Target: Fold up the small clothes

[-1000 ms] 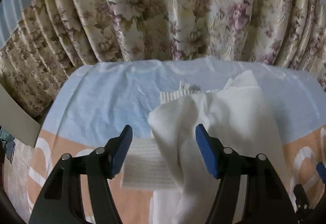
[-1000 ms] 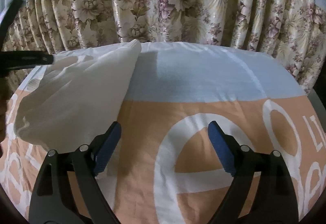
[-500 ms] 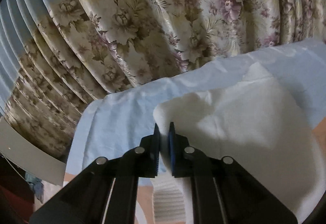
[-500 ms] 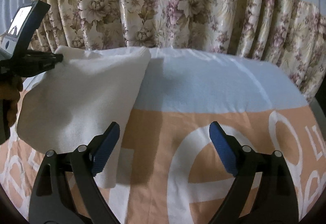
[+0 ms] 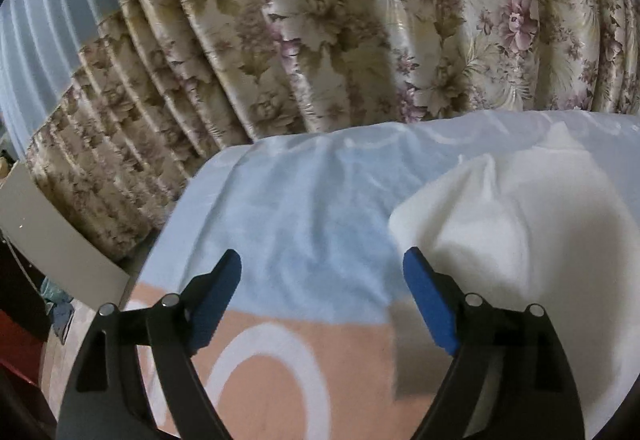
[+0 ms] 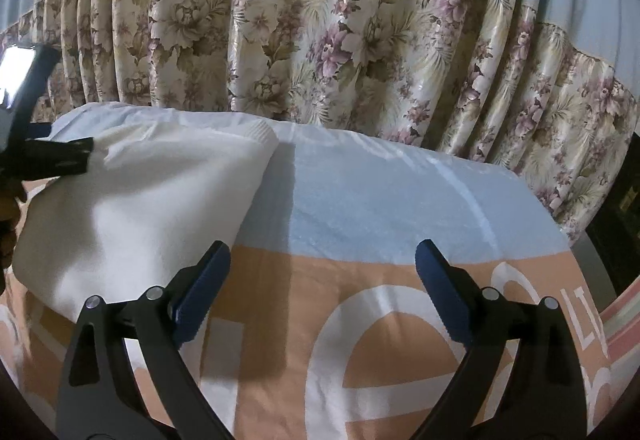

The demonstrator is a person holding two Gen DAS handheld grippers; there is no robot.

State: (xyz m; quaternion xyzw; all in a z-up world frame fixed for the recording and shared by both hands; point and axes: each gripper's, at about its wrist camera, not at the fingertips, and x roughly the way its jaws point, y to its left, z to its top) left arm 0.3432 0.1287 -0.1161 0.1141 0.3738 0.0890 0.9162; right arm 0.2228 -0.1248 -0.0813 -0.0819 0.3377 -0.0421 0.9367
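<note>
At right of the left-wrist frame, the white garment (image 5: 520, 240) is lying on the bed cover (image 5: 300, 220), just beside the left gripper (image 5: 322, 280), whose jaws have just been opening and are gaping empty. The right gripper (image 6: 322, 276) is likewise gaping empty, the garment lying to its left.

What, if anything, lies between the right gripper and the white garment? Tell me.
Nothing visible does. The right gripper hangs open over bare blanket, and the white garment lies to its left, its edge right by the left finger. Only the left gripper touches or overlaps the garment's far corner.
</note>
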